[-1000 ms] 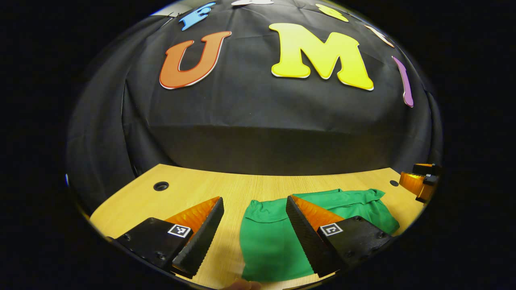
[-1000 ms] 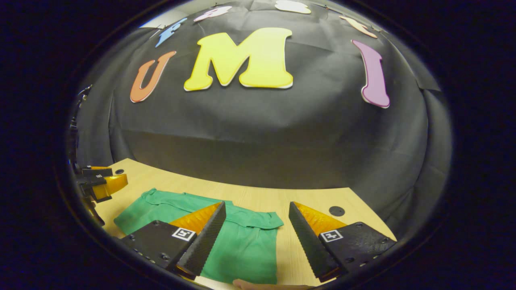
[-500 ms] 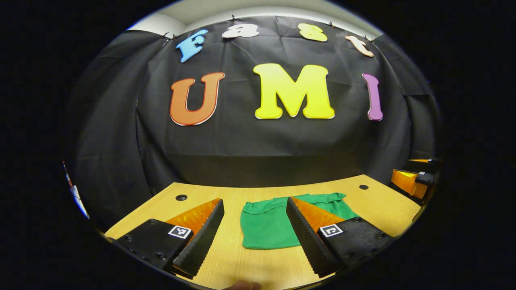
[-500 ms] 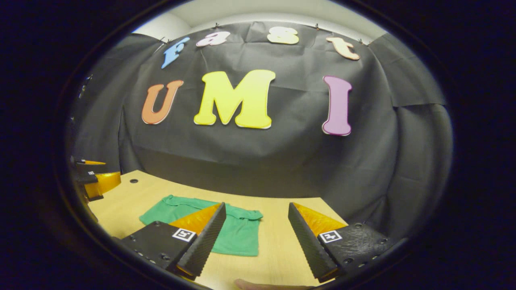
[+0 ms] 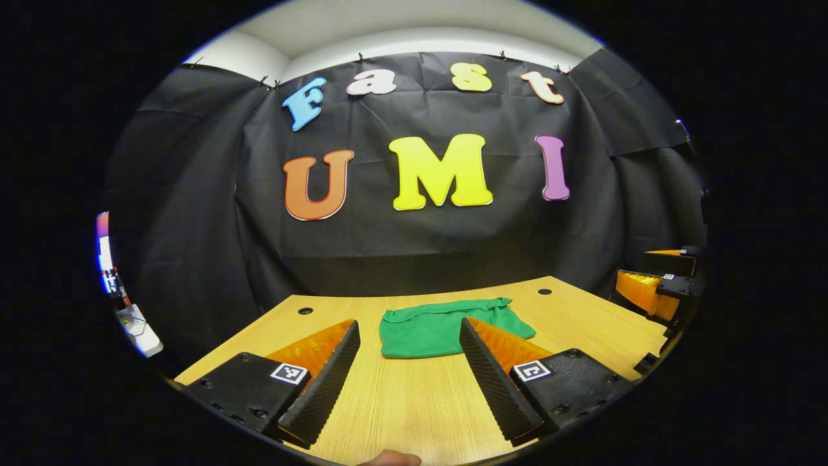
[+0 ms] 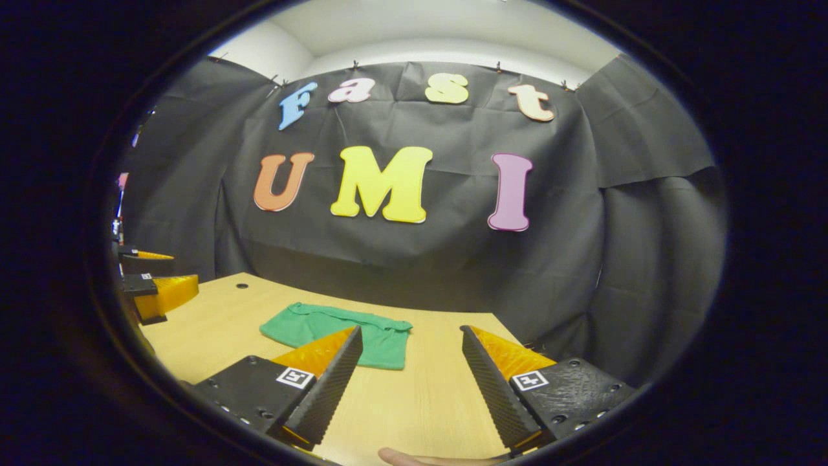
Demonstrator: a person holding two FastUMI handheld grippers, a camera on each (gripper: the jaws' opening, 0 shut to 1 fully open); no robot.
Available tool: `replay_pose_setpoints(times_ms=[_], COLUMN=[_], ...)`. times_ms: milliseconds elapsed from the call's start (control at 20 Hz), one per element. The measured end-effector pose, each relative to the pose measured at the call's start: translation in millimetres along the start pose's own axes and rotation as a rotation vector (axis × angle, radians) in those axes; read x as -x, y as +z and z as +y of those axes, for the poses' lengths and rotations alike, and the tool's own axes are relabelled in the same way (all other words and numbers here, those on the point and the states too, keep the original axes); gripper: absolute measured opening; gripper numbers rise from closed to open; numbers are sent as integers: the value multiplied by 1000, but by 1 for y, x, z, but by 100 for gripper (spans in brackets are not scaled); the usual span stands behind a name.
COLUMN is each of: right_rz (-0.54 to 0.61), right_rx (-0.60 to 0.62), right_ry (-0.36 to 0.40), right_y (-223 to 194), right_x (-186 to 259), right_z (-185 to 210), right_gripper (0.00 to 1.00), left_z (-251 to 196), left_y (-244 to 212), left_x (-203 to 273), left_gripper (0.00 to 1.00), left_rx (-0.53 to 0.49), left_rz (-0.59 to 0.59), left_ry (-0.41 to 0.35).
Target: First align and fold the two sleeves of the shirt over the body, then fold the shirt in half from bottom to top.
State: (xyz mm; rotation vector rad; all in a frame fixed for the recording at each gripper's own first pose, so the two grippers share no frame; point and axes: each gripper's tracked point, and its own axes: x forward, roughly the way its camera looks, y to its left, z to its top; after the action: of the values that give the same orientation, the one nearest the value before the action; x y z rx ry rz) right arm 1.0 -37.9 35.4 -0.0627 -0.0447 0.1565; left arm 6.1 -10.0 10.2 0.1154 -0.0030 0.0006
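Here, in the left gripper view, the left gripper [image 5: 409, 375] hangs above the near part of the table [image 5: 414, 401] with its two fingers [image 5: 323, 382] spread wide and nothing between them. The shirt [image 5: 440, 329] lies folded into a compact green rectangle on the table, ahead of the fingers and well apart from them, toward the far edge by the black cloth wall. Its right part is hidden behind the right finger. Two small round holes [image 5: 305, 311] sit in the tabletop near the far corners. At the right edge the right gripper [image 5: 653, 285] shows, held clear of the shirt. A fingertip [image 5: 391, 459] of the person peeks in at the bottom.

In the right gripper view, the right gripper [image 6: 409, 382] likewise has its fingers [image 6: 495, 388] parted and empty over the table [image 6: 420, 401]. The shirt [image 6: 323, 327] lies flat ahead and to the left, its near corner hidden behind the left finger. The left gripper [image 6: 152, 285] appears at the left edge, off the shirt. A hand [image 6: 420, 459] edges in at the bottom.
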Motion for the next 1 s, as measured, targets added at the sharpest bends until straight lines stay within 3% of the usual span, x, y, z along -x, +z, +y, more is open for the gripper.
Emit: replay_pose_setpoints(times_ms=[250, 400, 600, 650, 700, 1000], right_rz=[-42, -59, -54, -42, -30, 7], right_rx=[1, -26, 23, 16, 1, 0], right_ry=[-12, 0, -23, -11, -1, 2], right_y=[0, 0, -3, -6, -7, -17], right_x=[47, 63, 66, 65, 65, 57], right_z=[-7, -4, -8, -4, 0, 5], right_gripper=[96, 95, 96, 93, 95, 97], left_z=[-1, -15, -6, -6, -6, 0], left_y=[6, 4, 9, 5, 1, -3], left_x=[46, 57, 61, 59, 58, 53], left_gripper=[99, 99, 99, 95, 99, 99], left_rx=[-23, -21, -31, -21, -10, 4], left_rz=[-44, -59, -84, -75, -64, -45], left_ry=[4, -42, -12, -12, -10, -6])
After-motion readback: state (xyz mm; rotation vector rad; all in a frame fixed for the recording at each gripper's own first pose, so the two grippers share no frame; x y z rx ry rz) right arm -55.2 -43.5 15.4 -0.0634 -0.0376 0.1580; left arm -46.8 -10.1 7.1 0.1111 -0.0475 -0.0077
